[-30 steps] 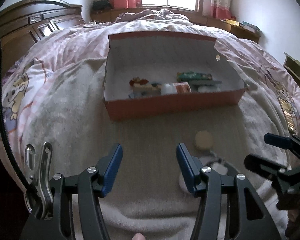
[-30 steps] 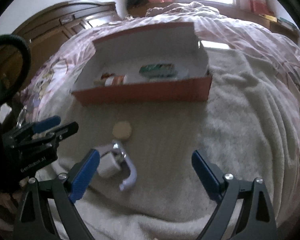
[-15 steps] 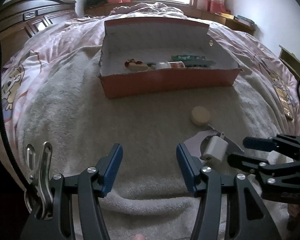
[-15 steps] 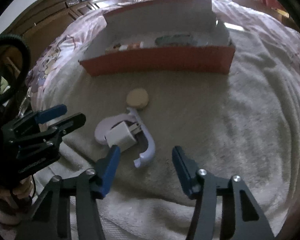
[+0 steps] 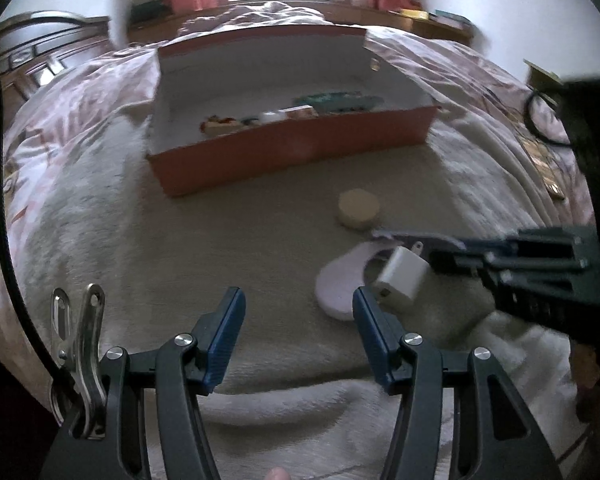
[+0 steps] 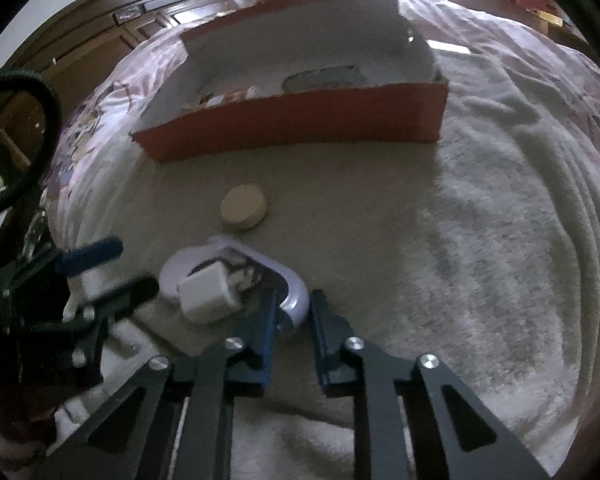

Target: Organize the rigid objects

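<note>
My right gripper [image 6: 293, 312] has just been closing; its fingers [image 6: 265, 326] now clamp the lavender curved piece [image 6: 296, 292] lying on the bed's blanket [image 6: 440, 240], beside the white charger [image 6: 210, 294]. My left gripper [image 5: 298, 312] fingers stand apart, empty. The red box [image 5: 292, 148] sits beyond.

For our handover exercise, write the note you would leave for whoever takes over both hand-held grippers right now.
Right hand-held gripper: just closed on the lilac curved piece, not lifted.
Left hand-held gripper: open, empty, beside the white charger.
Charger lies on the lilac piece; round tan disc lies loose on the blanket.
Done: several items sit in the orange box.
Left: box these three.
</note>
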`<state>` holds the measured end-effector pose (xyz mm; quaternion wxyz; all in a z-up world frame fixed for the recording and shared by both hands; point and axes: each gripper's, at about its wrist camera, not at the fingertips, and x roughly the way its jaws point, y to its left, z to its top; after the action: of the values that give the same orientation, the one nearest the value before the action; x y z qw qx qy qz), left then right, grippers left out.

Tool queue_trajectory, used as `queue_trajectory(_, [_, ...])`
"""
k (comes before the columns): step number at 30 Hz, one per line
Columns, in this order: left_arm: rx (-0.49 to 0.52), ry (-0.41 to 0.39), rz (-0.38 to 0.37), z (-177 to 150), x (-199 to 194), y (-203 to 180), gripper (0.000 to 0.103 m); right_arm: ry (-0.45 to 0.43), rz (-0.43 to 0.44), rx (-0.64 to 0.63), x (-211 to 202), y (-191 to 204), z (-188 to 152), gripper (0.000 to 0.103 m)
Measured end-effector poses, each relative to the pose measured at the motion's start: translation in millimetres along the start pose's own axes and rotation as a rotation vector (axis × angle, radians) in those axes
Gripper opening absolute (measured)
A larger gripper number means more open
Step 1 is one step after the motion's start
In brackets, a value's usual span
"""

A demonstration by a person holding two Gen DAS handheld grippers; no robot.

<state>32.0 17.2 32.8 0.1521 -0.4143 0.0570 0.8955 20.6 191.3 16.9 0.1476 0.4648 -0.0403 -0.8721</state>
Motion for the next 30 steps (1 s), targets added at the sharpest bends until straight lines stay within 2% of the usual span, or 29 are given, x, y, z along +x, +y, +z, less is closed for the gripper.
queue_trajectory(8, [0.05,0.034,-0.024,0,11,-11,0.057,-0.053,-0.07,0.052,-4,-14,6,0.015])
queue_trajectory(16, [0.089,0.039,-0.022,8,29,-16,0.057,-0.037,-0.071,0.044,3,-21,6,0.016])
queue_trajectory(22, [0.101,0.032,-0.005,11,34,-20,0.057,-0.047,-0.055,0.034,5,-21,5,0.023])
queue_trajectory(23, [0.103,0.027,-0.003,11,34,-20,0.056,-0.049,-0.049,0.034,5,-21,4,0.024])
queue_trajectory(26, [0.104,0.016,0.004,11,33,-20,0.041,-0.055,-0.036,0.032,5,-21,2,0.029])
queue_trajectory(30, [0.076,0.011,0.03,13,32,-15,0.041,-0.062,-0.009,0.032,5,-20,1,0.037])
